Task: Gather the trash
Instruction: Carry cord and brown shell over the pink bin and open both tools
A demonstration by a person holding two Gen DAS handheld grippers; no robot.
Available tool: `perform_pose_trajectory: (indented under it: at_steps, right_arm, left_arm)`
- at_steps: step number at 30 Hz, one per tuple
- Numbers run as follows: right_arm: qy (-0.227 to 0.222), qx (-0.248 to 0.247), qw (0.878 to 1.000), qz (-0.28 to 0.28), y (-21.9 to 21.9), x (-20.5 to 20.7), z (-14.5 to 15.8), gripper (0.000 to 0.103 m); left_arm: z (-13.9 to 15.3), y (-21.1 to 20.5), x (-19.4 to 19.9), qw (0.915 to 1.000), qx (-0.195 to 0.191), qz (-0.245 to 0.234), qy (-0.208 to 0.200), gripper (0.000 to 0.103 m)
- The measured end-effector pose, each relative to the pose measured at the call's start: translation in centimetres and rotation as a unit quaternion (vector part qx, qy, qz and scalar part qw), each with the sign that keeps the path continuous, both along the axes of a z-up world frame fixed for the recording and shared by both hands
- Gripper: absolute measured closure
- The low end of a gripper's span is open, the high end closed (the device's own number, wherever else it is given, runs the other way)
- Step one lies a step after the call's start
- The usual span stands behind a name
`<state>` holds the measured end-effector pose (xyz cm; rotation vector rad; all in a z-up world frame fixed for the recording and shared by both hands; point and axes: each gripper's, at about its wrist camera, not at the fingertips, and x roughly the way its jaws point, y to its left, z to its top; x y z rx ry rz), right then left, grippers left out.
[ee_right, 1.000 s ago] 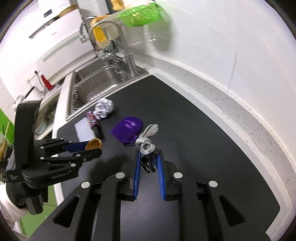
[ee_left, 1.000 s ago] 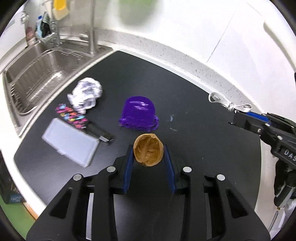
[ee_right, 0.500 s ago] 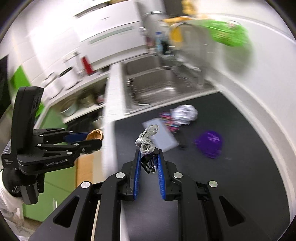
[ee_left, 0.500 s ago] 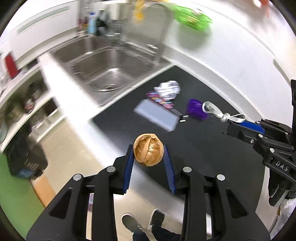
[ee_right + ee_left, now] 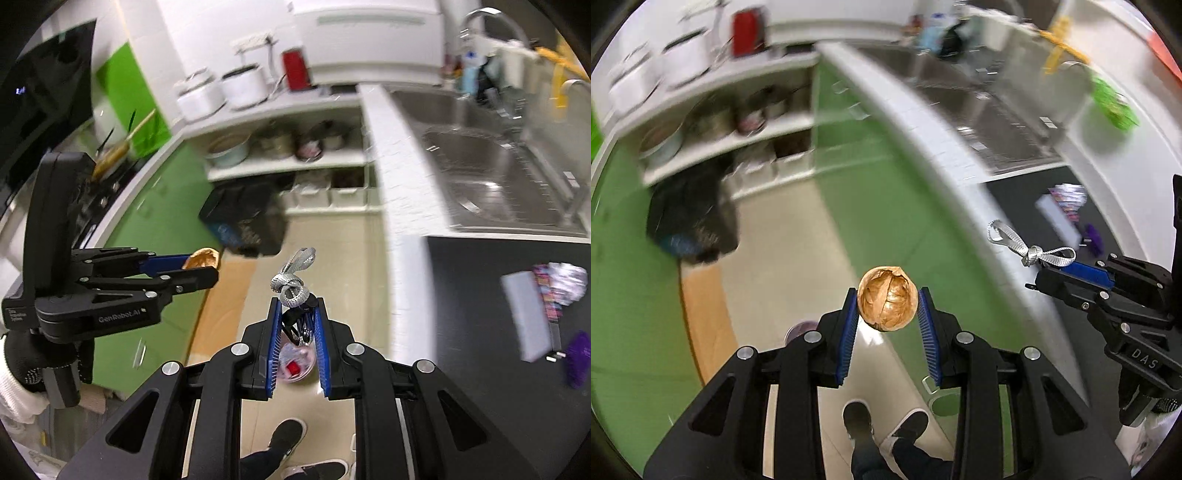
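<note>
Left gripper [image 5: 887, 309] jaws clamp the crumpled brown ball [image 5: 887, 303], right gripper [image 5: 295, 314] jaws pinch the silver ribbon [image 5: 293, 280], both over floor, probably bin-bound.

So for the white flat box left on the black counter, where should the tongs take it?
Grip the white flat box across its narrow width near one end, coming from above. It lies flat and low on the black counter, so the faces give no hold. The crumpled foil and colourful wrapper crowd its far end, so the near end looks freer.
</note>
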<state>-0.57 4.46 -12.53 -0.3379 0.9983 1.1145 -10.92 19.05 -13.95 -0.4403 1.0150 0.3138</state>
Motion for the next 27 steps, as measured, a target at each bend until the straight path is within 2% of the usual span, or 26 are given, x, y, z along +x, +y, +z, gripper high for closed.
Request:
perform_pose_trajectory:
  at_steps: [3,8,21,24,25,26,27]
  right_arm:
    - [0.016,-0.021,0.999,0.022,3.2,-0.9,-3.3,0.086]
    - [0.046,-0.063,0.996,0.047,7.6,-1.8,-10.5,0.086]
    - [0.085,-0.132,0.983,0.091,14.6,-3.9,-30.2,0.086]
    - [0.091,-0.145,0.98,0.097,15.1,-4.3,-34.0,0.086]
    - [0.094,-0.149,0.979,0.099,15.2,-4.5,-35.1,0.086]
    - [0.096,-0.152,0.979,0.1,15.1,-4.5,-35.8,0.086]
    - [0.097,-0.155,0.978,0.101,15.2,-4.7,-36.7,0.086]
  left_arm:
    - [-2.7,2.5,-1.8,0.9994,-0.016,0.028,0.015,0.071]
    - [-9.7,6.6,-3.9,0.9952,-0.053,0.069,0.044,0.071]
    - [-33.9,13.0,-6.0,0.9802,-0.126,0.114,0.102,0.071]
    - [-37.3,13.7,-6.1,0.9781,-0.133,0.121,0.104,0.07]
    - [-38.6,13.9,-6.2,0.9772,-0.136,0.123,0.107,0.064]
    - [-39.5,14.1,-6.2,0.9768,-0.135,0.125,0.109,0.043]
    - [-40.2,14.3,-6.3,0.977,-0.133,0.128,0.107,0.031]
